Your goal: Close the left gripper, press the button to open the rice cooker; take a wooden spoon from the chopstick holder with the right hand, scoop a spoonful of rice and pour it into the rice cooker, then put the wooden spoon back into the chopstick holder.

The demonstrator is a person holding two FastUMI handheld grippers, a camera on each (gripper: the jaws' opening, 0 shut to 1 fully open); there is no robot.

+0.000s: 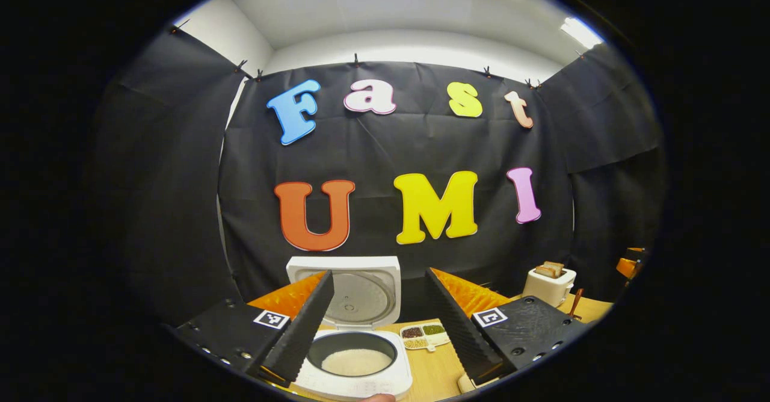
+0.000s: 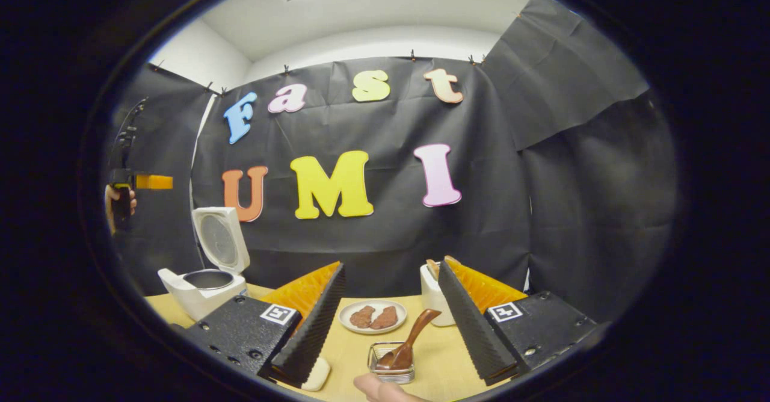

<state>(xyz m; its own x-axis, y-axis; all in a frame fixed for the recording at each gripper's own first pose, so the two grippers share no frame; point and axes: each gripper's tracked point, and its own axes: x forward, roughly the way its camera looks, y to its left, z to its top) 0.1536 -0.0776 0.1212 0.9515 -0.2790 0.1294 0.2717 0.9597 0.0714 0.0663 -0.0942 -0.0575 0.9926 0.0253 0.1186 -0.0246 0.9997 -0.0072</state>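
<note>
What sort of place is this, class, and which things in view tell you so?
Probably a staged kitchen corner in a recording booth: an open rice cooker with rice inside, a toaster holding bread, and a plate of food share one wooden table against a cloth wall.

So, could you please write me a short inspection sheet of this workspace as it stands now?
Surface: wooden table, bare between items.
Job's things: rice cooker lid up, white rice in pot; wooden spoon resting in clear holder.
Clutter: plate with two brown pieces; toaster with bread; divided dish of grains.
Grippers: left gripper open, empty; right gripper open, empty, above the spoon.
Cables: nothing seen.
Surroundings: black cloth wall, ceiling lights.
</note>
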